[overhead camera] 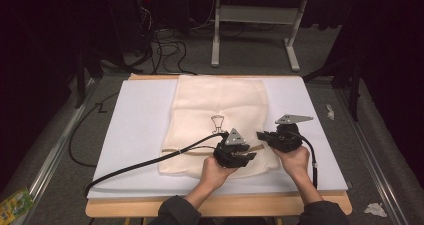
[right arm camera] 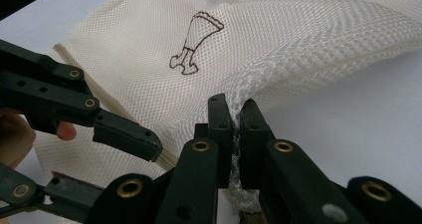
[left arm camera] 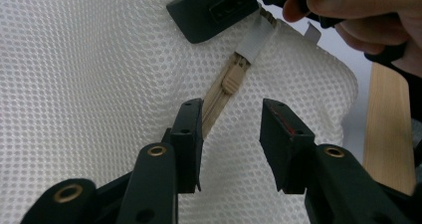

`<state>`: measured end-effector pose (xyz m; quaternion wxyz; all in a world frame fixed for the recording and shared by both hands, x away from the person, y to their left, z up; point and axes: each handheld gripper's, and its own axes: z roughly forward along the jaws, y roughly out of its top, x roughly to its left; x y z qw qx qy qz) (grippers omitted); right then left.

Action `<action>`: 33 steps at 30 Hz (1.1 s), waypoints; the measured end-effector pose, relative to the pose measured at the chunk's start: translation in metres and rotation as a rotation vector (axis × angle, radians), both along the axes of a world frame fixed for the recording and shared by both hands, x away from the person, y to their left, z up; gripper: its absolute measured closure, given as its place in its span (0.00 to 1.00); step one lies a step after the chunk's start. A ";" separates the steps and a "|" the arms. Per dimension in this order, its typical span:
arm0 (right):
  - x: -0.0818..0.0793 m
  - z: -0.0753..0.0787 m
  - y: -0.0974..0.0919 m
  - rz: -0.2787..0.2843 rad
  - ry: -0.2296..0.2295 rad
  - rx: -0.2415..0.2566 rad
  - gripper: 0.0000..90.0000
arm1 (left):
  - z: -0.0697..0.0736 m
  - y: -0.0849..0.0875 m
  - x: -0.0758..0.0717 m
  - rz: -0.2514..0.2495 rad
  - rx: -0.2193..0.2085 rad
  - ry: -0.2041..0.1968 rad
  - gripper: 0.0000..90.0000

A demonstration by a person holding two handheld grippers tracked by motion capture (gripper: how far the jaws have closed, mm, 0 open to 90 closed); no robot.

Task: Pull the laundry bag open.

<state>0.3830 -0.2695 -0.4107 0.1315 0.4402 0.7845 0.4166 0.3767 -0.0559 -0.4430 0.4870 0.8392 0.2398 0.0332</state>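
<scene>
Mesh bag (overhead camera: 220, 112) zipper work on tabletop (overhead camera: 135, 130).
Soft, limp mesh is pinched by right gripper (right arm camera: 236, 129); left gripper (left arm camera: 231, 122) fingers are parted around zipper pull (left arm camera: 231, 79), best taken there.

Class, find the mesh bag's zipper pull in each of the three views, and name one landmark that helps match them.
High view: zipper pull, lower centre, between the grippers.
Left gripper view, upper centre, above the jaws.
Right gripper view: I cannot make it out.
Shared landmark: the mesh bag.

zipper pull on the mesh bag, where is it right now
In the left gripper view the zipper pull lies on the bag's tan zipper, just beyond the left gripper and its open jaws, below the right gripper's jaw tip.
</scene>
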 end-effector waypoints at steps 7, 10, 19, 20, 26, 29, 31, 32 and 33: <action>0.000 -0.001 0.000 0.004 -0.003 0.001 0.98 | -0.003 -0.003 0.003 0.004 -0.007 0.018 0.72; 0.000 -0.001 0.000 0.004 -0.002 0.004 0.98 | -0.002 -0.011 0.002 -0.015 0.011 0.011 0.72; 0.000 -0.001 0.000 0.008 -0.003 0.004 0.98 | -0.005 -0.019 0.005 -0.007 0.005 0.022 0.73; 0.000 -0.002 0.000 0.007 -0.002 0.007 0.98 | -0.005 -0.020 0.005 -0.007 0.002 0.025 0.74; -0.001 -0.003 0.000 0.010 0.002 0.008 0.98 | -0.006 -0.023 0.005 -0.009 -0.012 0.025 0.75; 0.000 -0.003 0.000 0.010 0.003 0.008 0.98 | -0.006 -0.024 0.004 -0.009 -0.019 0.023 0.77; 0.000 -0.003 -0.001 0.011 0.003 0.007 0.98 | -0.006 -0.024 0.004 -0.011 -0.018 0.019 0.79; 0.000 -0.003 -0.001 0.011 0.003 0.007 0.98 | -0.006 -0.024 0.004 -0.010 -0.019 0.019 0.79; 0.000 -0.003 0.000 0.011 0.003 0.007 0.98 | -0.006 -0.024 0.004 -0.011 -0.020 0.018 0.80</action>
